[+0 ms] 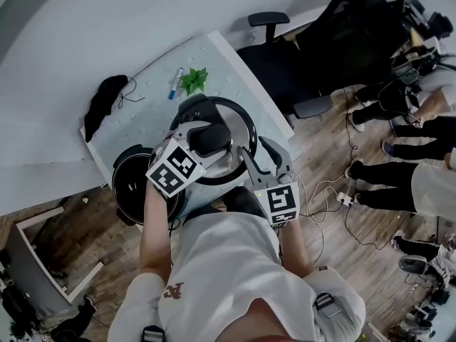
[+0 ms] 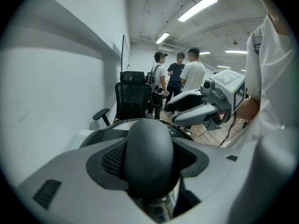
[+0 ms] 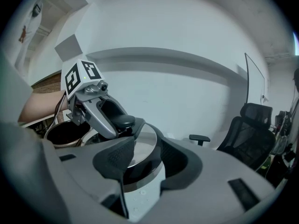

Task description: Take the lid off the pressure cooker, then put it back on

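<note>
Beside its lid (image 1: 241, 135), uncovered pressure cooker (image 1: 127, 184)

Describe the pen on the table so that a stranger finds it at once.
Start at the pale table. At its far side, beyond the steel lid, the pen lies beside a green plant. It alone is thin and straight, blue and white.

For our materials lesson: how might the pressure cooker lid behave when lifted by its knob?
The lid looks like polished metal with a thick dark rim, so it is probably stiff and fairly heavy for its size. Held only by its knob in the left gripper jaws, it may tilt. The shiny surface is likely slippery.
</note>
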### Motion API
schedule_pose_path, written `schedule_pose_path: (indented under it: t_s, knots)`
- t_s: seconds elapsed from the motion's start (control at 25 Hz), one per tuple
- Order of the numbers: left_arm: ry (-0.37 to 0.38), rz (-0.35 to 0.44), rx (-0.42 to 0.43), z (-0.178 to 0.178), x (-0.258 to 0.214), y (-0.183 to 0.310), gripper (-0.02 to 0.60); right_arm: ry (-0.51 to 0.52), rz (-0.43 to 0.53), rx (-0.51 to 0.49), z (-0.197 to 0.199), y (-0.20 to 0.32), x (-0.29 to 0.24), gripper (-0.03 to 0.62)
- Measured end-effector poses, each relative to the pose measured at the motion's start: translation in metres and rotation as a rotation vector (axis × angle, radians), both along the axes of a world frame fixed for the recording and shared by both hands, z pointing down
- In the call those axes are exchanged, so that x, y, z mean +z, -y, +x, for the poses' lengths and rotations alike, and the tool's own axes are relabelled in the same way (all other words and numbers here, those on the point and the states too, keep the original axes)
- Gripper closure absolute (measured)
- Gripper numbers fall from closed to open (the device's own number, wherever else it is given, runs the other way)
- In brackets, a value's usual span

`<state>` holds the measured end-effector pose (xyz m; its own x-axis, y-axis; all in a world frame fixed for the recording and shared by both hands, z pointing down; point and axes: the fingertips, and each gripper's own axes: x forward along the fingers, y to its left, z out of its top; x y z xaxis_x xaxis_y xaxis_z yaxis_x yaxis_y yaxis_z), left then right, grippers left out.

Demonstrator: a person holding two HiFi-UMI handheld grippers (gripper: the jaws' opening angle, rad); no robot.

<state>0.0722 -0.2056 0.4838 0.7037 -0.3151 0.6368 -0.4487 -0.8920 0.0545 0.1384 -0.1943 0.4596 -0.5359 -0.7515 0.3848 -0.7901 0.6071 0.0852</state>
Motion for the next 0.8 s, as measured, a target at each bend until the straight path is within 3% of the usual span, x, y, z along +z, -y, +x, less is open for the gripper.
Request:
schedule_pose_path:
  t_s: [0.48, 0.8]
  knots:
    - [0.051, -0.045, -0.011, 0.048, 0.053, 0.016, 0.307, -0.026, -0.074, 0.047, 0.043, 0.013, 0.044, 0.419]
    - [0.061, -0.082, -0.095, 0.066, 0.102, 0.020, 0.307, -0.037, -0.142, 0.042, 0.060, 0.016, 0.086, 0.419]
